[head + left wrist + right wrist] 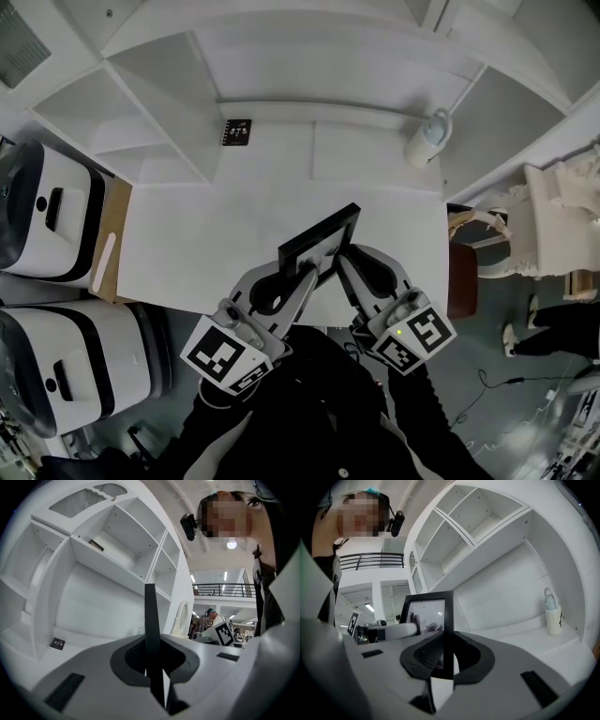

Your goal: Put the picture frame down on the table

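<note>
The person's dark sleeves (281, 431) are filling the bottom of the head view, and each hand is holding out a gripper. The left gripper (302, 274) is squeezing one side of the picture frame (323, 236). Its own view is showing both jaws pressing on the thin black edge. The right gripper (343, 259) is pinching the other side the same way, with the dark border caught between its jaws. So the frame is sitting between the two grippers, standing up and leaning a little, over the near part of the white table (197, 234). I am not able to tell if its bottom is touching the table yet. Two grippers are probably sharing it so it is not swinging or slipping, since each one is only grabbing a skinny edge. The table just ahead of the grippers is looking bare, which is likely why the frame is being held there. Far ahead of the right gripper a white bottle (428, 139) is standing, and far ahead of the left gripper a small black card (237, 132) is lying. Both are well apart from the frame. I am guessing the putting down is not finished, because both grippers are holding on.
</note>
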`<state>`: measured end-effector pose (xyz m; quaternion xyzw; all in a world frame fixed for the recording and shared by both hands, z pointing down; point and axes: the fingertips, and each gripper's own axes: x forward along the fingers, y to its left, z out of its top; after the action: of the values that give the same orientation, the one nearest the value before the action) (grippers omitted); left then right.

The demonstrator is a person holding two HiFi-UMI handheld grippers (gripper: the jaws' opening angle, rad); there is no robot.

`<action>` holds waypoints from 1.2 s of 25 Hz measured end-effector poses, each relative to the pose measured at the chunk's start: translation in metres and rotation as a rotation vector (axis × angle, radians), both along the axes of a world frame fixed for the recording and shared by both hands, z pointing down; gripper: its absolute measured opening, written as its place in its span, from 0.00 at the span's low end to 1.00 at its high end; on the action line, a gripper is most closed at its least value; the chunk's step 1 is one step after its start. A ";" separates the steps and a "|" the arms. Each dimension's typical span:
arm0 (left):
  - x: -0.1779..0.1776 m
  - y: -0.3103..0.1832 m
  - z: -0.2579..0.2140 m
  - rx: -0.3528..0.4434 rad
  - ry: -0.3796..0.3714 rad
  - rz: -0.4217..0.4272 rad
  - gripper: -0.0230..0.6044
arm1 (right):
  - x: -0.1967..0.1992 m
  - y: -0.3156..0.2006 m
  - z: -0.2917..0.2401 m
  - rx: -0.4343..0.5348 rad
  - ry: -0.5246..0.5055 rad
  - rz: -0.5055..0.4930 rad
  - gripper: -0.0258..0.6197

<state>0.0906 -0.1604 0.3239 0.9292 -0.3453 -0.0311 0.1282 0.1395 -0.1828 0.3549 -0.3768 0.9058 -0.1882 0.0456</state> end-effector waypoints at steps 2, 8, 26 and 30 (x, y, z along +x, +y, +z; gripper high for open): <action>-0.001 -0.004 0.001 0.004 -0.006 -0.020 0.07 | 0.000 -0.002 0.002 -0.011 0.004 0.009 0.14; -0.012 -0.016 0.018 -0.020 -0.068 -0.093 0.17 | 0.004 -0.009 0.016 -0.066 0.040 0.079 0.14; -0.032 -0.025 0.073 -0.084 -0.262 -0.241 0.19 | 0.012 -0.007 0.072 -0.259 0.156 0.335 0.14; -0.028 -0.025 0.104 -0.147 -0.296 -0.194 0.18 | 0.015 -0.002 0.104 -0.358 0.161 0.347 0.15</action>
<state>0.0627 -0.1855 0.4281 0.8742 -0.4496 0.1190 0.1399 0.1543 -0.1843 0.4590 -0.5426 0.7804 -0.3043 -0.0627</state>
